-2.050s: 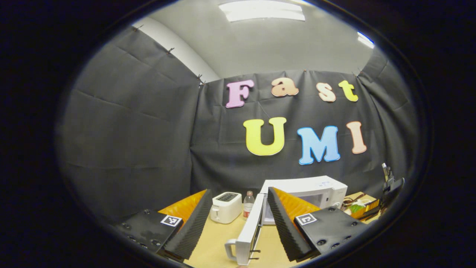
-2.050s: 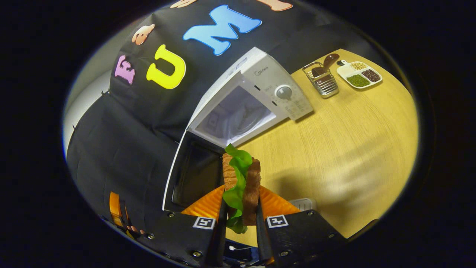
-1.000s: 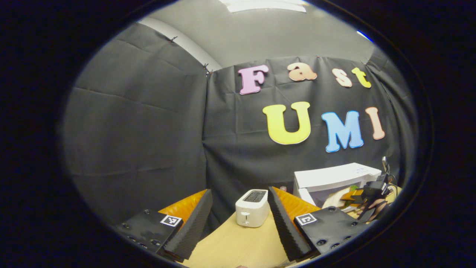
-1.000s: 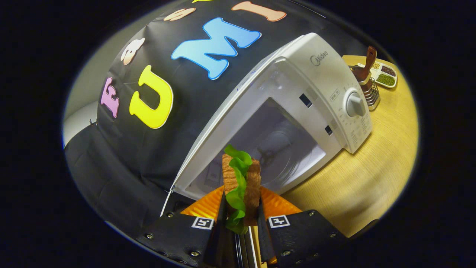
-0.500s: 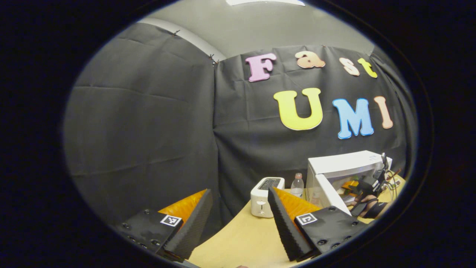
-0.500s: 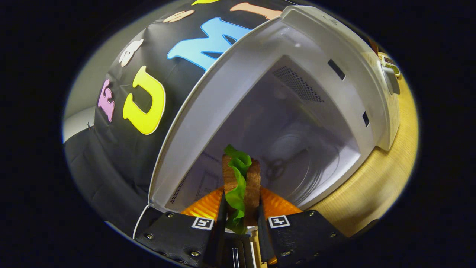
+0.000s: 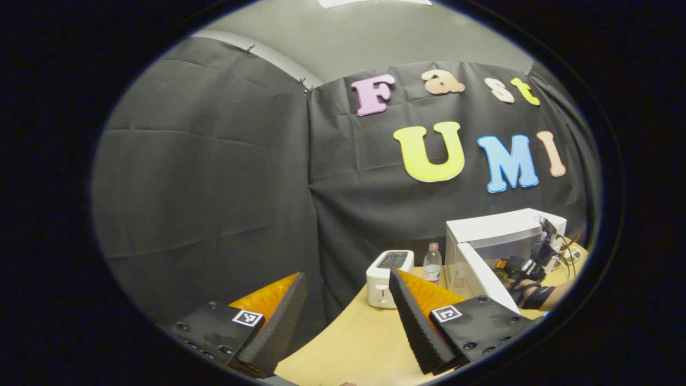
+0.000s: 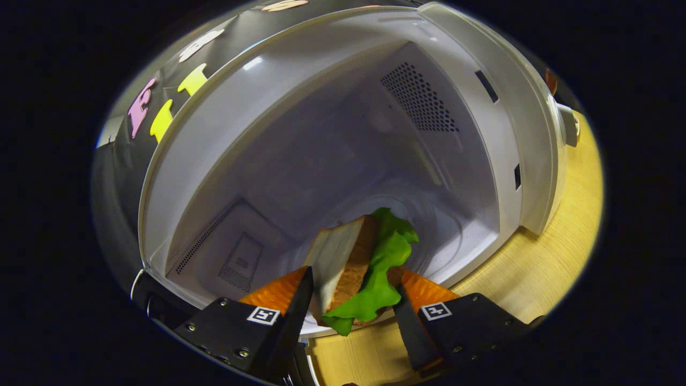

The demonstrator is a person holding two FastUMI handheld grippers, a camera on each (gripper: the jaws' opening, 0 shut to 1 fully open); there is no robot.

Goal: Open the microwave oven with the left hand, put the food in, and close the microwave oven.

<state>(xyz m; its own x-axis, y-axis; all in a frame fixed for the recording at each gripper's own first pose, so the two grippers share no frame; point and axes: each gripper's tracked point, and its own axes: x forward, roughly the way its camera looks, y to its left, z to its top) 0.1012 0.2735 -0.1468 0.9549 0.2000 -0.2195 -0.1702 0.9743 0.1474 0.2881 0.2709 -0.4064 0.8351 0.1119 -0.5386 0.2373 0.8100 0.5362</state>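
Releasing: right gripper (image 8: 351, 300) has its fingers spread apart at the mouth of the microwave (image 8: 482, 96), and the sandwich (image 8: 359, 268) leans tilted between them, looking free of any squeeze.
Sandwich: bread with green lettuce, lying just inside the cavity at its front edge, near the round turntable; whether it touches a finger I cannot tell.
Why so: judging by the spread fingers and the slump of the bread, the food is being set down inside the oven, so the placing step is about finished.
Left gripper: left gripper (image 7: 343, 316) holds nothing, its fingers wide apart, raised above the table (image 7: 348, 348) well to the side of the oven.
Why there: likely parked clear of the right hand's path and ready to swing the door (image 7: 485, 279) shut.
Door: standing open toward the camera in the left gripper view; beyond it the other gripper and a hand (image 7: 528, 292) reach into the cavity.
Next, as I judge it: pull the right gripper straight back without dragging the lettuce out, then push the door closed.
Surface: pale wood-grain tabletop; a white toaster (image 7: 388, 279) and a small bottle (image 7: 432, 262) stand just left of the oven.
Room: black cloth walls, grey ceiling above.
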